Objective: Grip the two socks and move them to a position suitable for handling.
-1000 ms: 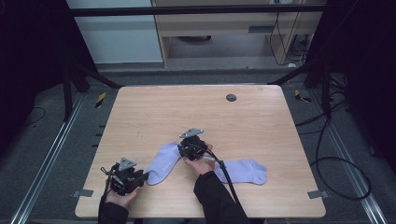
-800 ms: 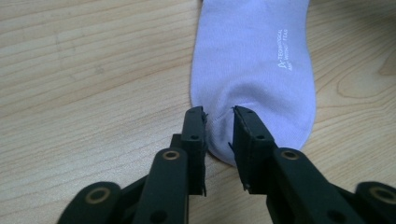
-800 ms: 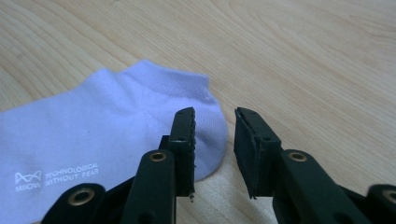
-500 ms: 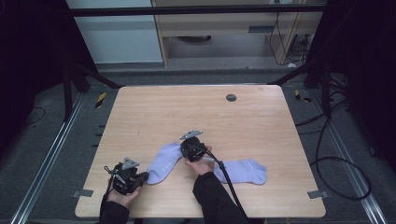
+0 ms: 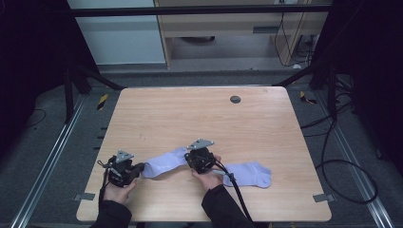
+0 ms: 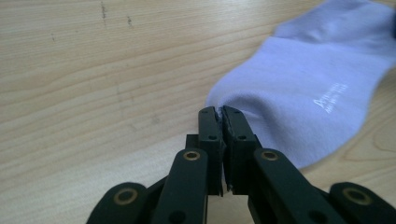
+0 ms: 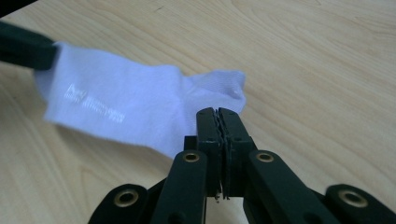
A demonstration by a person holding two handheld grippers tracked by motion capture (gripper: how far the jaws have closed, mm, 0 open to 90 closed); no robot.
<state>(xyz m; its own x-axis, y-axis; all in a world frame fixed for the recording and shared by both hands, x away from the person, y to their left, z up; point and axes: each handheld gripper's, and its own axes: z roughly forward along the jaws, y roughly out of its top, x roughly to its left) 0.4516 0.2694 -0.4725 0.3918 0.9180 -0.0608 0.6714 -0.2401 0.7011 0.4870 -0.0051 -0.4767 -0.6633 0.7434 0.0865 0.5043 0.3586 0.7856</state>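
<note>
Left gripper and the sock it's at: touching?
Touching. In the left gripper view the left gripper has its jaws shut on the edge of the pale purple sock, fabric pinched between the tips.

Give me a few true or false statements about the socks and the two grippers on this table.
1. Both grippers pinch the same sock. True: the left gripper and right gripper hold opposite ends.
2. The second sock is held too. False: it lies free on the table.
3. The socks are red. False: they are pale lilac.
4. The held sock bears small white lettering. True.
5. The left gripper's jaws stand wide open. False: they are closed on fabric.
</note>
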